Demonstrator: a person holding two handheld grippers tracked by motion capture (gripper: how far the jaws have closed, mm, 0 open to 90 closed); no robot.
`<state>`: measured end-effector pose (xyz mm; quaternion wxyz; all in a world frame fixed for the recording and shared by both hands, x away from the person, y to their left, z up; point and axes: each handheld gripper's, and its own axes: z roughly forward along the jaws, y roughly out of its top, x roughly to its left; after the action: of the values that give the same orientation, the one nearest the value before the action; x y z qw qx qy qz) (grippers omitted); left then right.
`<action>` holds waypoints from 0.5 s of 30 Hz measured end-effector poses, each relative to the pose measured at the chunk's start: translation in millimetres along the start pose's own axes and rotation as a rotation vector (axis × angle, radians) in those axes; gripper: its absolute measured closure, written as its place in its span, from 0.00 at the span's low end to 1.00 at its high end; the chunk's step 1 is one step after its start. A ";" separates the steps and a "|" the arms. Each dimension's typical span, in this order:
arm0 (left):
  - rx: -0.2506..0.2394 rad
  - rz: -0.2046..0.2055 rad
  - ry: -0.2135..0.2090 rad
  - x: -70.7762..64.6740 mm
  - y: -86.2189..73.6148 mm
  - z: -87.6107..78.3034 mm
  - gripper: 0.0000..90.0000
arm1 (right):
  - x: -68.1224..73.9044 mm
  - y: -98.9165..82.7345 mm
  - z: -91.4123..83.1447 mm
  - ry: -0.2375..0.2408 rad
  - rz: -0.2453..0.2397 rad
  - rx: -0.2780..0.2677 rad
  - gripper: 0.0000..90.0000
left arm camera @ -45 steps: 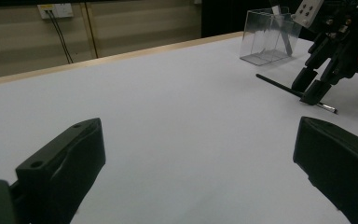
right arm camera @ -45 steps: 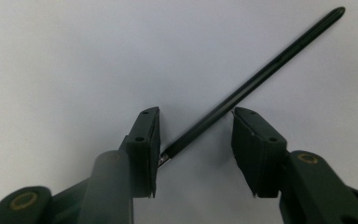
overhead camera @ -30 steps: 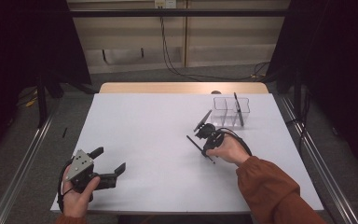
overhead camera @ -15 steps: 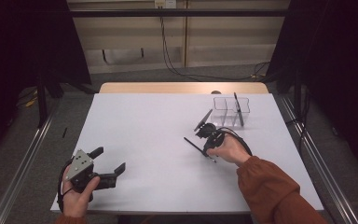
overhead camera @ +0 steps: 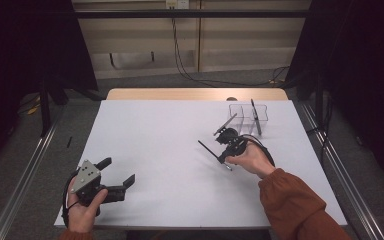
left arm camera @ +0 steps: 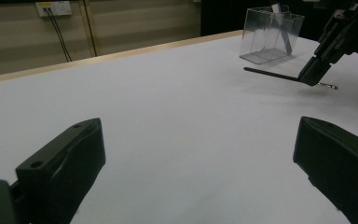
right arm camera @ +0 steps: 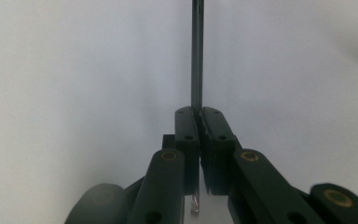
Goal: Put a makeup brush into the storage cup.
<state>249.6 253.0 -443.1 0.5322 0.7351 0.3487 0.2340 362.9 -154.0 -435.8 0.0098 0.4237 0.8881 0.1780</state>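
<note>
My right gripper (overhead camera: 223, 156) hovers over the right middle of the white table (overhead camera: 170, 145), shut on a thin dark rod (overhead camera: 207, 147) that sticks out to the left. In the right gripper view the jaws (right arm camera: 198, 122) pinch the rod (right arm camera: 196, 56), whose silvery fluted end (right arm camera: 195, 204) shows behind the pads. The left gripper view shows the same rod (left arm camera: 270, 73) level, just above the table. My left gripper (overhead camera: 117, 170) rests at the near left, open and with nothing in it (left arm camera: 200, 154).
A clear plastic box (overhead camera: 248, 117) stands at the far right of the table, behind my right gripper, with another dark rod (overhead camera: 254, 116) leaning in it; the left gripper view shows the box (left arm camera: 270, 35) too. Metal rails run along both sides of the table.
</note>
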 end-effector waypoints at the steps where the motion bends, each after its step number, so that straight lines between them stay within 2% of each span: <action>1: 0.002 -0.002 0.000 0.6 -0.1 0.0 0.02 | -1.5 -1.4 -1.6 0.007 -0.009 -0.018 0.96; 3: 0.008 -0.012 -0.002 1.3 -0.5 1.4 0.02 | -2.0 -2.5 -4.4 0.009 -0.018 -0.034 0.96; 6: 0.011 0.011 -0.003 -0.2 0.1 1.6 0.02 | -2.0 -4.6 -11.0 0.019 -0.020 -0.084 0.96; 9: 0.016 -0.013 -0.010 0.5 -0.9 3.0 0.02 | -3.3 -7.7 -15.6 0.031 -0.021 -0.134 0.96; 11: 0.007 -0.004 0.004 0.5 -0.4 1.9 0.02 | -2.9 -10.2 -18.2 0.037 -0.024 -0.169 0.96; 15: 0.000 -0.015 0.011 5.1 0.1 1.0 0.02 | -3.7 -15.5 -20.4 0.037 -0.022 -0.220 0.96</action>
<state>253.7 256.2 -443.5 0.5320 0.7311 0.3573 0.2341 350.2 -172.0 -422.1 0.0419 0.4068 0.8679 0.2820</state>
